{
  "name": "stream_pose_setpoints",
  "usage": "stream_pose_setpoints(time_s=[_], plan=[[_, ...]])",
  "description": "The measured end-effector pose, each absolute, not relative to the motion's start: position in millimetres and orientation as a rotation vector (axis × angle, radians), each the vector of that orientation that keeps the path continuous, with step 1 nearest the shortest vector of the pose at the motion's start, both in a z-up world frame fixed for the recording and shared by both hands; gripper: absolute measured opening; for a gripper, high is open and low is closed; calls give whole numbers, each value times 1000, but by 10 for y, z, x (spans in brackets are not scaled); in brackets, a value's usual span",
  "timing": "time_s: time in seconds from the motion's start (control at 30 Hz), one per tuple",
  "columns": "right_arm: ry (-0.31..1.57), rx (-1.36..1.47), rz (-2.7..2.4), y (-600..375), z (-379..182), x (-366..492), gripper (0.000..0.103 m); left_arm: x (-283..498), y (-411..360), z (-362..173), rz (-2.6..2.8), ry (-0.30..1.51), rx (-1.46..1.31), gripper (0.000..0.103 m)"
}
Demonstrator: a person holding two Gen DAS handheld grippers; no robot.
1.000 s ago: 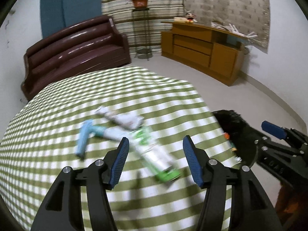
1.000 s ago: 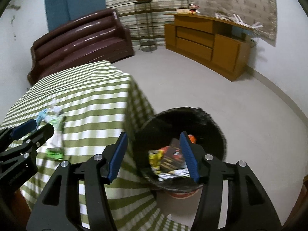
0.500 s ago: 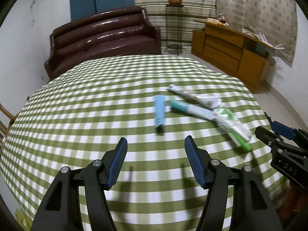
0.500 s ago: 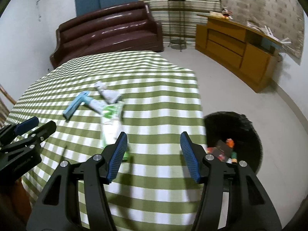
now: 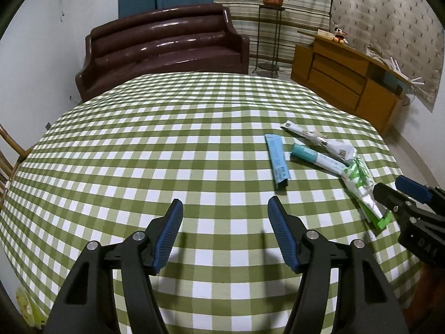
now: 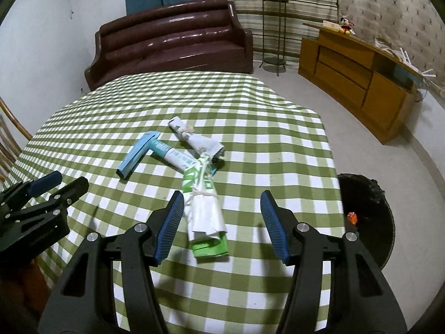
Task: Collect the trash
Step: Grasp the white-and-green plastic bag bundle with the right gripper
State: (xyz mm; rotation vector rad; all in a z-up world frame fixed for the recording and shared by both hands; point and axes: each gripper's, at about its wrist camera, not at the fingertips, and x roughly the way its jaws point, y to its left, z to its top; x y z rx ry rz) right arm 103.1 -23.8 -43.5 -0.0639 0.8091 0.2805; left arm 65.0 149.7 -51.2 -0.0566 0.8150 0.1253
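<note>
Several pieces of trash lie together on the green checked tablecloth (image 5: 167, 150): a green and white wrapper (image 6: 204, 208), a teal and white tube (image 6: 172, 154), a flat blue pack (image 6: 137, 154) and a crumpled grey wrapper (image 6: 198, 140). They also show in the left wrist view: green wrapper (image 5: 360, 183), tube (image 5: 314, 157), blue pack (image 5: 276, 161), grey wrapper (image 5: 319, 139). My right gripper (image 6: 221, 225) is open and empty, with the green wrapper's near end between its fingers. My left gripper (image 5: 225, 232) is open and empty over bare cloth, left of the trash.
A black bin (image 6: 367, 217) with trash inside stands on the floor right of the table. A brown sofa (image 5: 164, 47) is behind the table, a wooden cabinet (image 5: 345, 78) at the right wall. A chair back (image 5: 8, 150) is at the left edge.
Both grippers swung left from the bin to the table. The right gripper has come over the green wrapper. The left gripper now faces bare cloth left of the trash.
</note>
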Motion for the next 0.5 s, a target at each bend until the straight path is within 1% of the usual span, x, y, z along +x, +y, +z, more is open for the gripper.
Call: stream_pose_setpoints(time_s=[0.3,0.47,0.5], plan=[[852,-104,288,-81,-545,1159,56,730,1463,-536,98,826,-60,63],[879,-115,301,-6,-635,1179,37,795,1375,-515,77,823,-52,64],[884,-116,305,-11,-649,1174,32,814,1362,-512,73,823,-52,64]])
